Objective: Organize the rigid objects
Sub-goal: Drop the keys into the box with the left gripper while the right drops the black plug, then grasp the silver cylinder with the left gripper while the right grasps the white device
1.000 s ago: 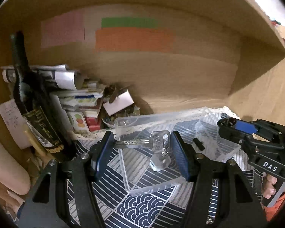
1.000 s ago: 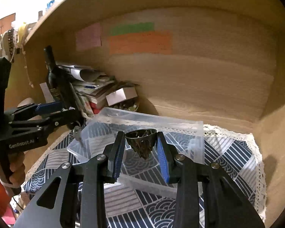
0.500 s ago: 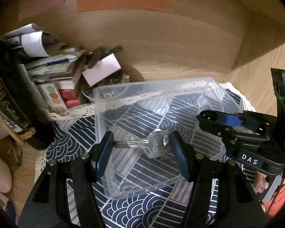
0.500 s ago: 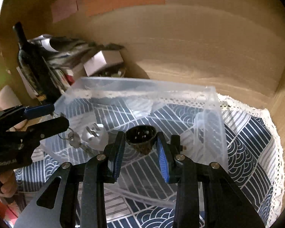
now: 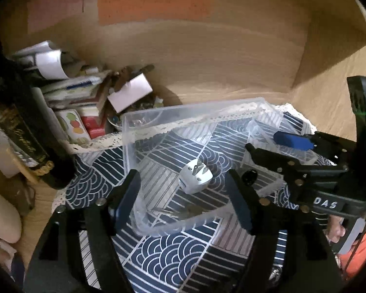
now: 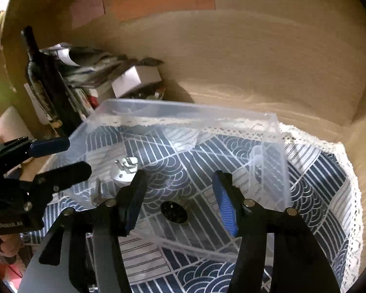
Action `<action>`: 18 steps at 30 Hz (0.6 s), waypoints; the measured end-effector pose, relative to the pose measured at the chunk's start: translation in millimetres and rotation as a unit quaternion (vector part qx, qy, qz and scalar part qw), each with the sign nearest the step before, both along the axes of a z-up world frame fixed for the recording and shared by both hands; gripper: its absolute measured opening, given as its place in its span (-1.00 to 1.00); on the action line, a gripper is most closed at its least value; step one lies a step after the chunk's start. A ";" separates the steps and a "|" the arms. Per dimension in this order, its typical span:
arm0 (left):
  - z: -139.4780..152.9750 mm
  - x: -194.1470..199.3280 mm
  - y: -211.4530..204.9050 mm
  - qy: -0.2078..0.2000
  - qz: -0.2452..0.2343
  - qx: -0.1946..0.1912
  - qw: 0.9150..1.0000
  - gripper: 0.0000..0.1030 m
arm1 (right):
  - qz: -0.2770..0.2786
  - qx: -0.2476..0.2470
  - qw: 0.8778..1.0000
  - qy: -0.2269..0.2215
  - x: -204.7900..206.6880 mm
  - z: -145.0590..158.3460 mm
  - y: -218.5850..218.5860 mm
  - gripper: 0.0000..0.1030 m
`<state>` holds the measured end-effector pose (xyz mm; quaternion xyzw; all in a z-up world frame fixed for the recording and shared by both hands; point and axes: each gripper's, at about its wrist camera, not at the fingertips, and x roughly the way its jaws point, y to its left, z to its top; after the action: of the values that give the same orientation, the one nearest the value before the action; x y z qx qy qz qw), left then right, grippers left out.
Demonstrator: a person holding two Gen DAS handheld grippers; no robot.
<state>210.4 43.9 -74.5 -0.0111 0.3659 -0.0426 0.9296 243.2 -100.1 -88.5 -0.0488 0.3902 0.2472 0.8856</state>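
Keys (image 5: 180, 213), plug adapter (image 5: 195, 176), black strainer (image 6: 174, 212) in bin (image 6: 183, 107)

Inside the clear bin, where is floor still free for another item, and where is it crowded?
Free: the bin's far half, between the back wall and the white plug adapter. Crowded: the near strip, with adapter, keys and black round piece. Left of the bin, bottle and papers crowd.

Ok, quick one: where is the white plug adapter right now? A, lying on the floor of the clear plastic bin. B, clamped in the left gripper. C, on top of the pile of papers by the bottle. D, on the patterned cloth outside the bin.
A: the white plug adapter lies loose, prongs up, on the floor of the clear plastic bin, while the left gripper stands open and empty above it.
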 end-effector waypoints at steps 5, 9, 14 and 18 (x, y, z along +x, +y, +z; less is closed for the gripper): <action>15.9 -26.6 -0.2 -0.017 0.001 -0.003 1.000 0.72 | 0.001 0.020 0.999 -0.025 -23.4 22.6 -12.7 0.17; 23.2 -55.9 -0.2 -0.032 0.000 0.001 0.999 0.81 | 0.000 0.031 0.998 -0.046 -54.8 35.7 -23.3 0.25; 17.1 -91.0 0.2 -0.032 -0.001 0.002 0.999 0.89 | -0.002 0.034 0.998 -0.046 -95.1 35.1 -33.7 0.29; -0.4 -114.2 3.5 -0.017 0.006 0.005 1.000 0.89 | 0.005 0.038 0.999 -0.025 -121.8 19.4 -34.7 0.29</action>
<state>96.2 47.4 -74.8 -0.0074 0.3498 -0.0356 0.9361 121.4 -134.8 -69.1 -0.0227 0.3582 0.2651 0.8949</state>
